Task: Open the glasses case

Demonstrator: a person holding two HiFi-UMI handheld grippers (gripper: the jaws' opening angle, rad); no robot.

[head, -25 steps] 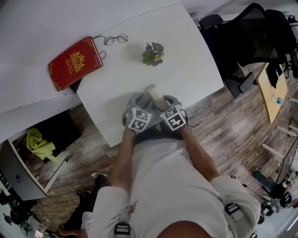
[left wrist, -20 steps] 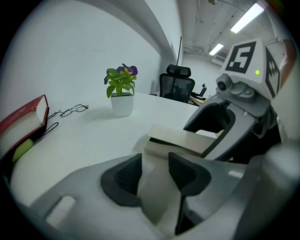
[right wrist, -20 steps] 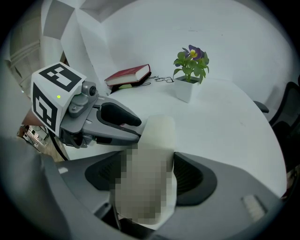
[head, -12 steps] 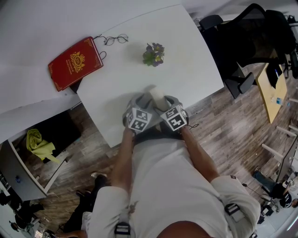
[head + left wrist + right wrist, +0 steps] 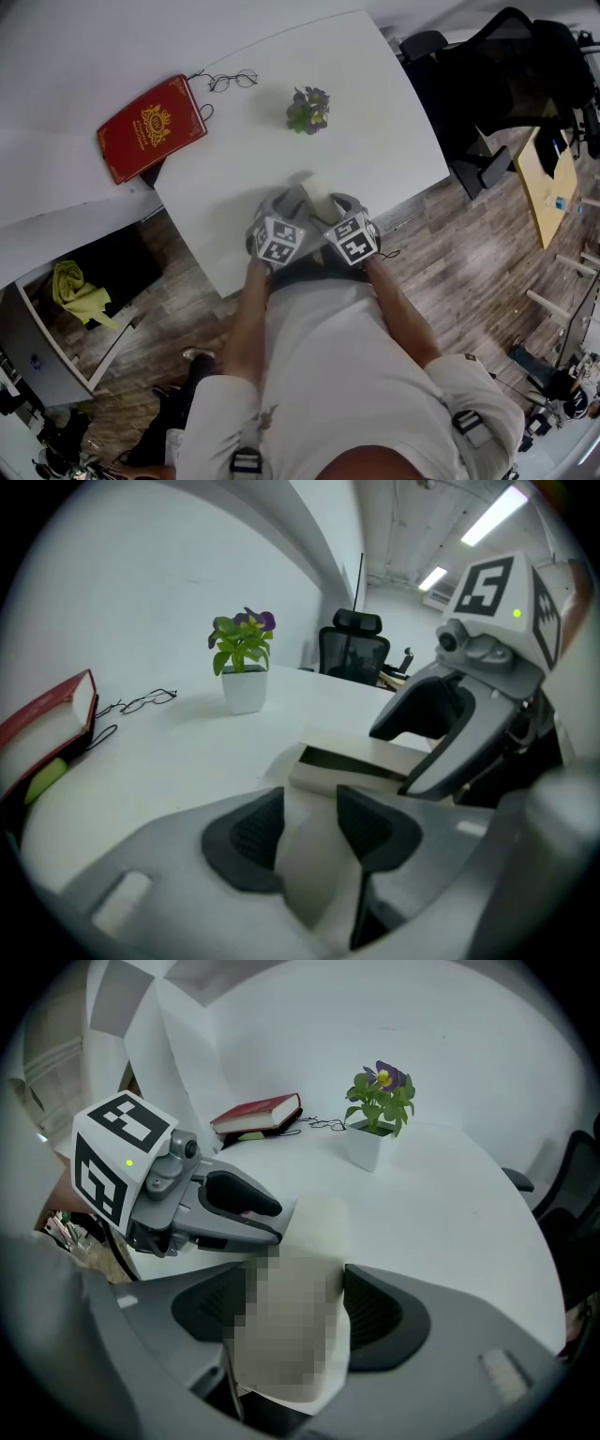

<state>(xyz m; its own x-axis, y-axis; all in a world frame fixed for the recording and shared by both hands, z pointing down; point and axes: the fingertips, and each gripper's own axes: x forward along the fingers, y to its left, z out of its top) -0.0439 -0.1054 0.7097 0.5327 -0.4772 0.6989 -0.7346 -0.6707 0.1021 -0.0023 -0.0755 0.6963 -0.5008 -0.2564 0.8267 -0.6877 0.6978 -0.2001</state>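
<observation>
White worktop [image 5: 375, 112]: I am seeing open surface stretching from the near edge to the potted plant [image 5: 307, 109]. The cream glasses case [image 5: 356, 761] is lying at that near edge, largely covered by both tongs. Left tongs [image 5: 309, 832] are pinching its end. Right tongs [image 5: 291, 1307], having just been closing, are pressing its sides, and the contact is hard to make out.
</observation>
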